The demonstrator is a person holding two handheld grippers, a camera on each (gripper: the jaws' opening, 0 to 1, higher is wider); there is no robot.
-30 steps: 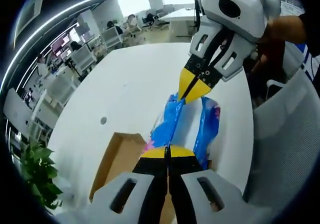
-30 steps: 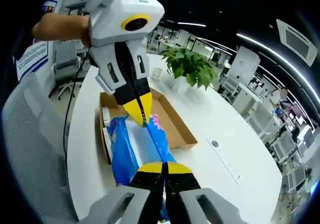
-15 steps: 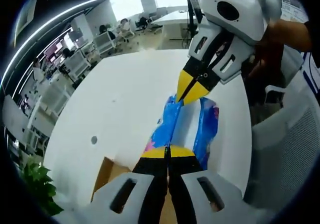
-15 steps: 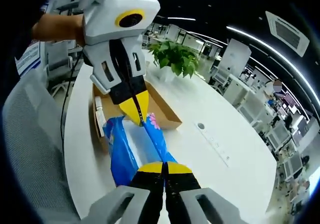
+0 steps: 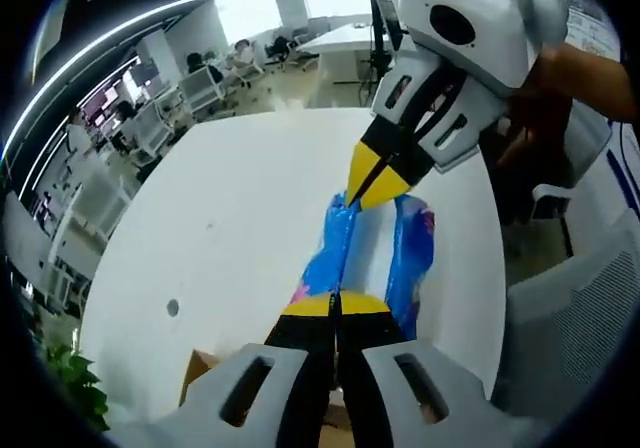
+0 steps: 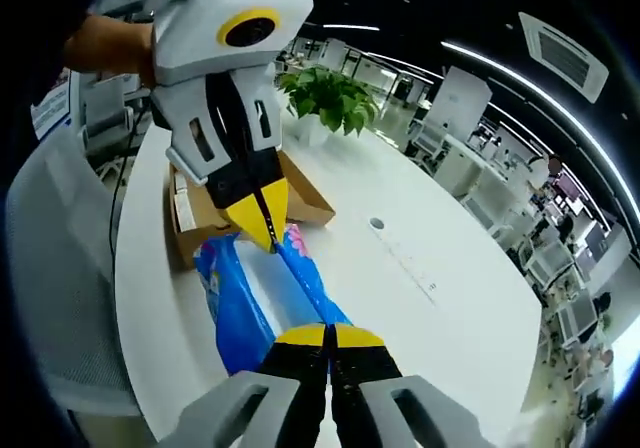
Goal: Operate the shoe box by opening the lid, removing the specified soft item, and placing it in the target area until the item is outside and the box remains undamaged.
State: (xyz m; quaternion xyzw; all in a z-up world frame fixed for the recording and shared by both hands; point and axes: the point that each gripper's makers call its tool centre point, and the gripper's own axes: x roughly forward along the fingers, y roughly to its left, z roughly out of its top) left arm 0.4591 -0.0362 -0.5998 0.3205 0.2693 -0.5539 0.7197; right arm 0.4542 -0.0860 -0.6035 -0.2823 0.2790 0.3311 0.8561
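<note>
Blue bag (image 6: 262, 298) stretched over white table (image 6: 440, 328), outside cardboard box (image 6: 205, 203). Left gripper (image 5: 336, 304) and right gripper (image 6: 327, 334) each clamped tight on opposite bag ends. Right gripper view: plant (image 6: 330, 98) at 12 o'clock, box behind bag. Left gripper view: box corner (image 5: 200, 368) at 7 o'clock, office chair (image 5: 570, 318) at 4.

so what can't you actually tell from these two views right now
- Whether the blue bag rests on the white table or hangs above it: both views look along it from its ends.
- What is inside the shoe box: in the right gripper view the left gripper covers it; in the left gripper view the frame edge cuts it off.
- The bag's print: too small and creased to read.
- The right gripper hides the bag's far end.
</note>
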